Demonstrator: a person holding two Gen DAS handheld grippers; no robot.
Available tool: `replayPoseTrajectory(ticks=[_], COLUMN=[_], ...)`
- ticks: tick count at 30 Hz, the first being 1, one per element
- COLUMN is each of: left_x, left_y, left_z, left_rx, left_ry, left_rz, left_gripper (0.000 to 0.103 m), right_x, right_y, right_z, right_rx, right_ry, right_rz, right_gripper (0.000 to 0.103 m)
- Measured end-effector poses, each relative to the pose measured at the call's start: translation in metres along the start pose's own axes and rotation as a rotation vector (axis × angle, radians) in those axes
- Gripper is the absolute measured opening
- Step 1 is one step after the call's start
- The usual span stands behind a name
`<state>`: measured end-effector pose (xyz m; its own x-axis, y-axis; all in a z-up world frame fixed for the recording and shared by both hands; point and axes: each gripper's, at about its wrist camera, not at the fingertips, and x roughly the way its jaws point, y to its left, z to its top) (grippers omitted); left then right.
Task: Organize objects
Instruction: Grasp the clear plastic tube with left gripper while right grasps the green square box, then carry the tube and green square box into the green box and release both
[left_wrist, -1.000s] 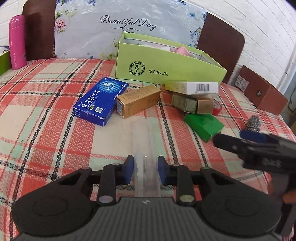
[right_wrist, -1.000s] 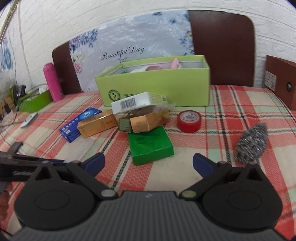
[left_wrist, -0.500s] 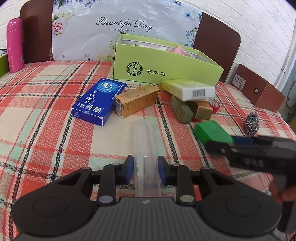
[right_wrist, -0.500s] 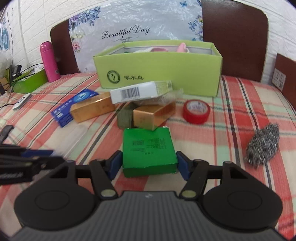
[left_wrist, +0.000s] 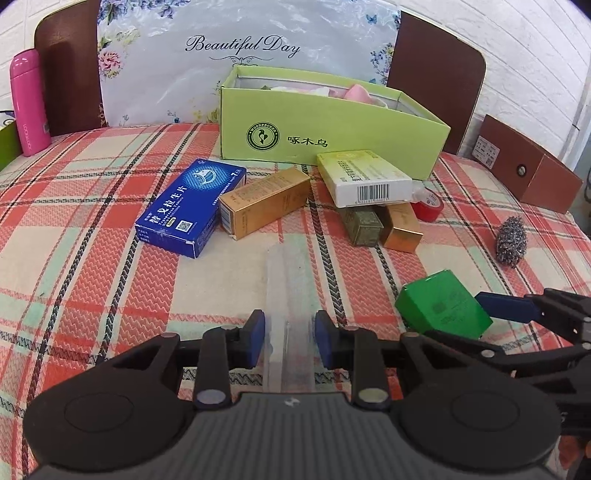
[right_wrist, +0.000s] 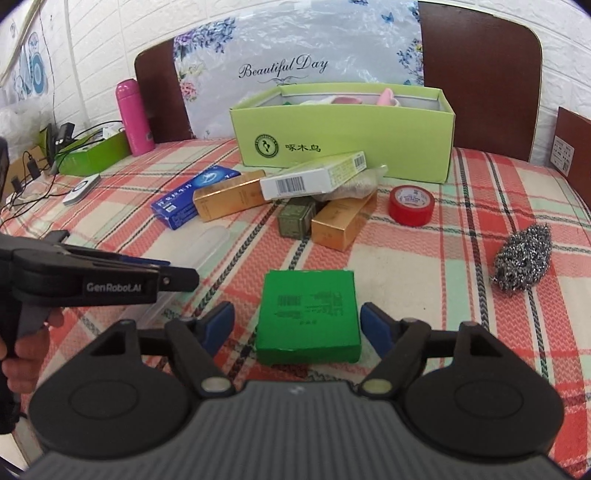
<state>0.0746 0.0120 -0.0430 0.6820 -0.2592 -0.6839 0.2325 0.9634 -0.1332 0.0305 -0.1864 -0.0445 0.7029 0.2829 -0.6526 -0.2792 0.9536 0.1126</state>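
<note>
Right gripper (right_wrist: 297, 326) first: we read it as spread, jaws just opened wider, blue pads standing off both side faces of the green box (right_wrist: 309, 315) with visible gaps. The box sits flat on the plaid bench (right_wrist: 424, 266), dead centre between the pads, so we judge this as a line-up or re-grip with nothing pinched yet. It lies nearer the gripper than the rest of the clutter.

Left gripper (left_wrist: 288, 341) pinches a clear plastic case (left_wrist: 284, 295), pads pressed on its long sides, the case sticking out straight ahead over the bench. We judge it is parked there holding its load while the other side works.

Ahead of both grippers, past the gold cartons and the barcode box (right_wrist: 314, 177), stands the lime-green open box (right_wrist: 343, 136) with pink things already inside; we take it as the likely drop spot. Red tape roll (right_wrist: 410, 205) and steel scourer (right_wrist: 522, 260) lie off to the right of the right gripper, well apart from the green box.
</note>
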Motion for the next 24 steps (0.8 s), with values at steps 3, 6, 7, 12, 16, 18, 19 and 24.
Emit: replayPoseTrajectory(ticks=[3, 6, 7, 12, 16, 18, 19, 24], left_x=[0.002, 0.005, 0.005, 0.005, 0.005, 0.003, 0.001, -0.014], left_y=[-0.001, -0.004, -0.005, -0.005, -0.003, -0.001, 0.0, -0.003], left_z=[0.001, 0.002, 0.002, 0.001, 0.003, 0.004, 0.005, 0.015], left_rx=[0.007, 0.013, 0.016, 0.019, 0.007, -0.014, -0.024, -0.04], left_ry=[-0.004, -0.007, -0.009, -0.015, -0.015, -0.013, -0.012, -0.058], left_rz=[0.004, 0.0, -0.003, -0.003, 0.005, -0.007, -0.018, -0.064], left_gripper=[0.034, 0.043, 0.046, 0.044, 0.029, 0.029, 0.029, 0.029], right_x=[0.005, 0.008, 0.009, 0.009, 0.01, 0.01, 0.009, -0.005], right_y=[0.0, -0.001, -0.001, -0.004, -0.005, -0.002, -0.001, 0.002], right_z=[-0.003, -0.006, -0.006, -0.006, -0.007, -0.008, -0.008, -0.002], right_rx=[0.003, 0.008, 0.011, 0.017, 0.021, 0.008, 0.0, 0.006], right_ry=[0.015, 0.02, 0.019, 0.012, 0.003, -0.002, -0.003, -0.035], right_rz=[-0.009, -0.015, -0.016, -0.028, -0.03, -0.038, -0.04, 0.015], right_gripper=[0.075, 0.074, 0.073, 0.065, 0.061, 0.061, 0.061, 0.06])
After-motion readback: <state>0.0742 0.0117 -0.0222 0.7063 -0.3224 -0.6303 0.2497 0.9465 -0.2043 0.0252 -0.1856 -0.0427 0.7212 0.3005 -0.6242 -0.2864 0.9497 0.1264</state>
